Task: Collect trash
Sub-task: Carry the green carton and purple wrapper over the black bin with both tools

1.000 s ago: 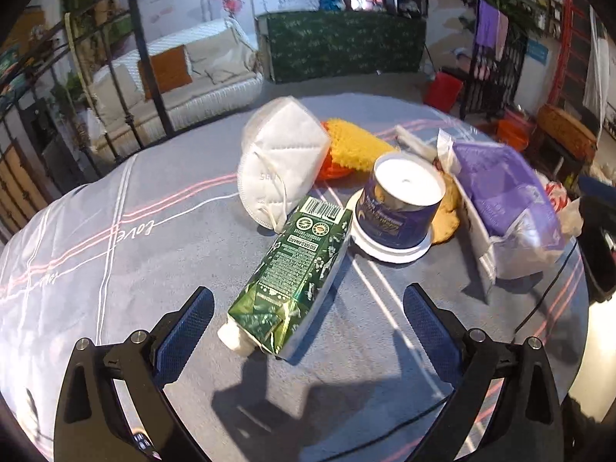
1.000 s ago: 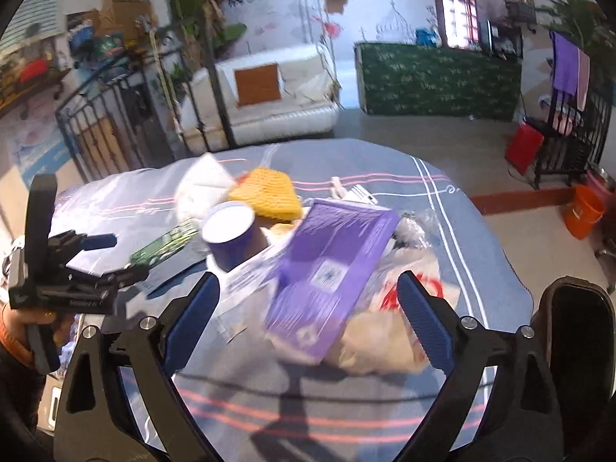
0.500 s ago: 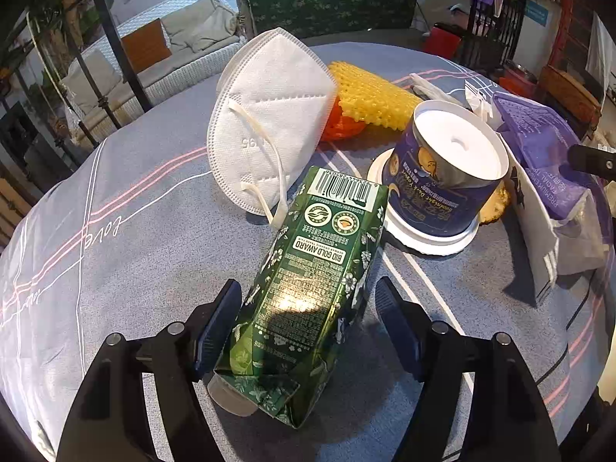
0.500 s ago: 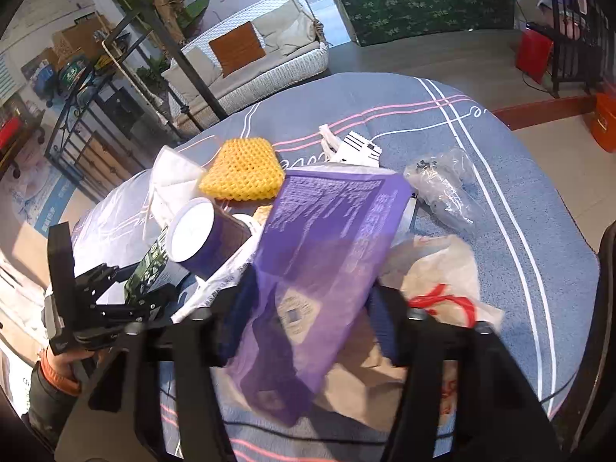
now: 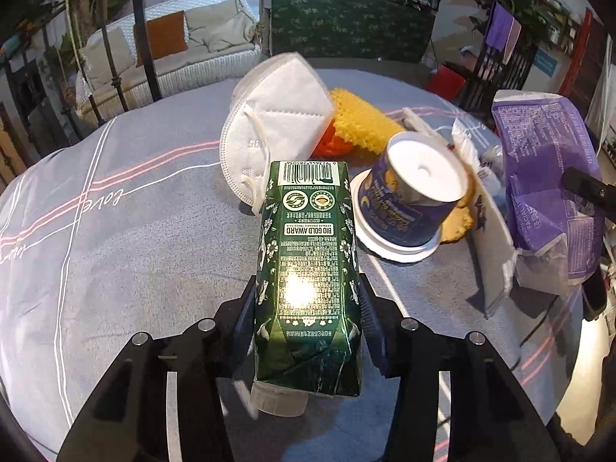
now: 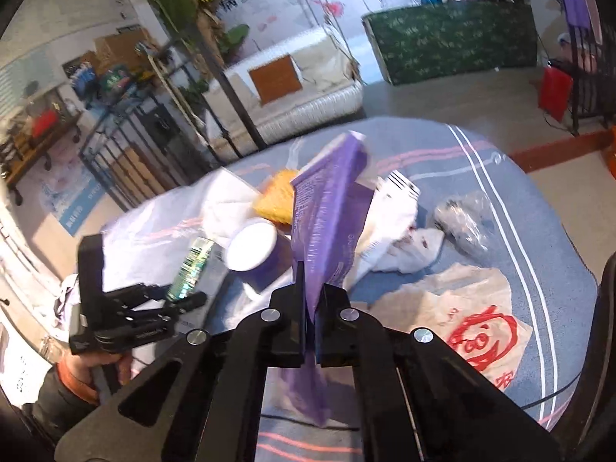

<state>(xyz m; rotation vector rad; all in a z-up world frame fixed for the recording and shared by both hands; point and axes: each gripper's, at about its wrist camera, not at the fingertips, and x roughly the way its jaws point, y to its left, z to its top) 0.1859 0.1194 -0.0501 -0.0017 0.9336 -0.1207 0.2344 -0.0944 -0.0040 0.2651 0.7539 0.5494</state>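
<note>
Left gripper [image 5: 308, 308]: fingers just closing, clamped on a green carton [image 5: 308, 265].
Right gripper [image 6: 311, 300]: fingers just closed, pinching a purple packet [image 6: 327, 211].
Surface [image 5: 134, 231]: mask [image 5: 277, 127], upturned cup [image 5: 412, 200].

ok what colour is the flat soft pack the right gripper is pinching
Purple with small white print; the flat plastic pack shows best in the right wrist view.

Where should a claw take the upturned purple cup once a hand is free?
Grip the purple cup across its tapered side wall, coming from above and the near side. It stands upside down on its wide white rim, flat base up, so the wall is the part to pinch. The green carton crowds its left, the purple packet its right.
</note>
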